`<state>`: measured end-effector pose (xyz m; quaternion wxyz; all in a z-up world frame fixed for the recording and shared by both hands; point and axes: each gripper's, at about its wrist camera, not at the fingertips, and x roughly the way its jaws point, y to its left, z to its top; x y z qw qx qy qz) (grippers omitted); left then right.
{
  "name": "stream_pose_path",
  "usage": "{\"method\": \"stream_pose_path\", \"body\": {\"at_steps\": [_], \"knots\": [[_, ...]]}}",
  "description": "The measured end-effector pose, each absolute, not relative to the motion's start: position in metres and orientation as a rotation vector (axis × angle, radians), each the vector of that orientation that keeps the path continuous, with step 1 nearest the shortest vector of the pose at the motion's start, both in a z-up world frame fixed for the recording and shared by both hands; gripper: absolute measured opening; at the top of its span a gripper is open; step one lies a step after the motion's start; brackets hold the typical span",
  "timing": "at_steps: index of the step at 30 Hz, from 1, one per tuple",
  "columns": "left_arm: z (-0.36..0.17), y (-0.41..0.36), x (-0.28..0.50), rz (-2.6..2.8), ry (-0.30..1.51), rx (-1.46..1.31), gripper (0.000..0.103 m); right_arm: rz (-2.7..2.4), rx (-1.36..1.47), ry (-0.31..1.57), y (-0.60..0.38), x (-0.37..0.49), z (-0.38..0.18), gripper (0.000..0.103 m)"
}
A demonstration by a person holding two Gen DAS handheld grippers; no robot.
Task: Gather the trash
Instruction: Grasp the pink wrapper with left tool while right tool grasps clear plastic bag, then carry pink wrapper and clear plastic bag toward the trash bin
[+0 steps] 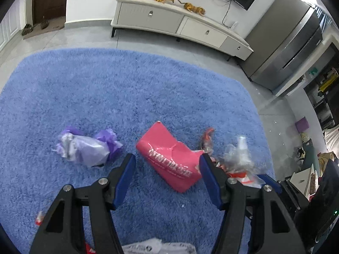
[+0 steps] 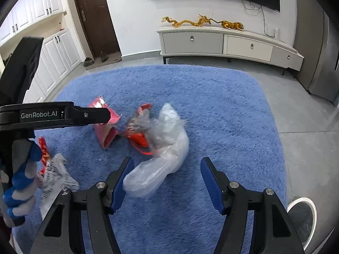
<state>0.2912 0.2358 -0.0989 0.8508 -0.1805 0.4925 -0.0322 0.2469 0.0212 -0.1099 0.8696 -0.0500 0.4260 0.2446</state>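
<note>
Blue rug (image 1: 127,89); pink packet (image 1: 169,158)

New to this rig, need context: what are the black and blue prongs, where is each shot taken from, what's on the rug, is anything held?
No robot arm: a person holds a two-finger gripper in each hand, each with a fisheye camera looking along its fingers. The left gripper is open over a pink carton on the blue rug, a purple plastic bag beside it. The right gripper is open over a clear plastic bag, next to red wrappers. The gloved hand holds the left gripper. Neither holds anything.
</note>
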Motion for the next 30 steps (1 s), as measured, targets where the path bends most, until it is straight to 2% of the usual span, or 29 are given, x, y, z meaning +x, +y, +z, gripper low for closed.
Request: {"method": "stream_pose_path", "body": {"at_steps": [3, 11, 13, 15, 16, 18, 21, 30], "knots": [[-0.105, 0.231, 0.298, -0.072, 1.045, -0.378, 0.060, 0.501, -0.110, 0.883, 0.011, 0.252, -0.111, 0.061], [-0.112, 0.221, 0.316, -0.059, 1.058, -0.379, 0.058, 0.503, -0.097, 0.894, -0.003, 0.260, -0.117, 0.042], [-0.112, 0.221, 0.320, -0.051, 1.058, -0.393, 0.053, 0.524, -0.074, 0.901, -0.003, 0.261, -0.120, 0.031], [-0.113, 0.223, 0.323, -0.043, 1.058, -0.405, 0.044, 0.536, -0.053, 0.901, -0.005, 0.263, -0.120, 0.020], [-0.113, 0.225, 0.322, -0.044, 1.057, -0.413, 0.042, 0.539, -0.038, 0.900, -0.007, 0.262, -0.120, 0.017], [-0.113, 0.227, 0.322, -0.050, 1.056, -0.431, 0.035, 0.539, -0.005, 0.890, -0.014, 0.258, -0.118, 0.016], [-0.112, 0.227, 0.318, -0.059, 1.039, -0.439, 0.030, 0.525, 0.015, 0.870, -0.024, 0.248, -0.112, 0.015], [-0.086, 0.225, 0.287, -0.132, 0.947, -0.448, 0.024, 0.465, 0.030, 0.829, -0.048, 0.208, -0.090, 0.014]]}}
